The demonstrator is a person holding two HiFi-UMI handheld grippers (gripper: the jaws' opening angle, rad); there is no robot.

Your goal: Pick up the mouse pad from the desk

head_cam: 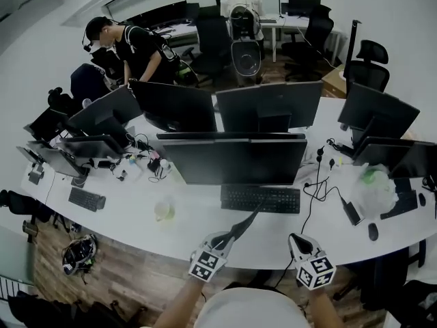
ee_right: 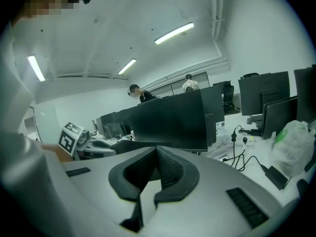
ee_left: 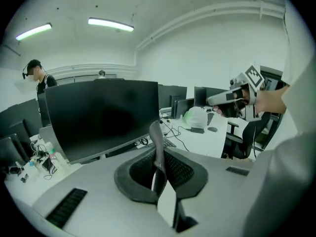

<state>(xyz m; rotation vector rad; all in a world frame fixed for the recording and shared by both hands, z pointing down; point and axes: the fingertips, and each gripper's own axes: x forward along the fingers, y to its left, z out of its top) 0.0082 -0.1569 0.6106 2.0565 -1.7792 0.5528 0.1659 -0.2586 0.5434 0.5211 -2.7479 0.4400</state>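
A: Your left gripper (ee_left: 158, 177), jaw state?
B: Pinched shut on the thin dark grey mouse pad (ee_left: 157, 142). The pad stands edge-on between the jaws.
A: Where's the pad?
B: In your left gripper, over the front of the curved white desk (head_cam: 136, 217). Its free end points at the flat black keyboard (head_cam: 260, 198).
A: Right gripper (ee_right: 153, 174)?
B: Jaws pressed together, nothing between them. You're holding it near the left one.
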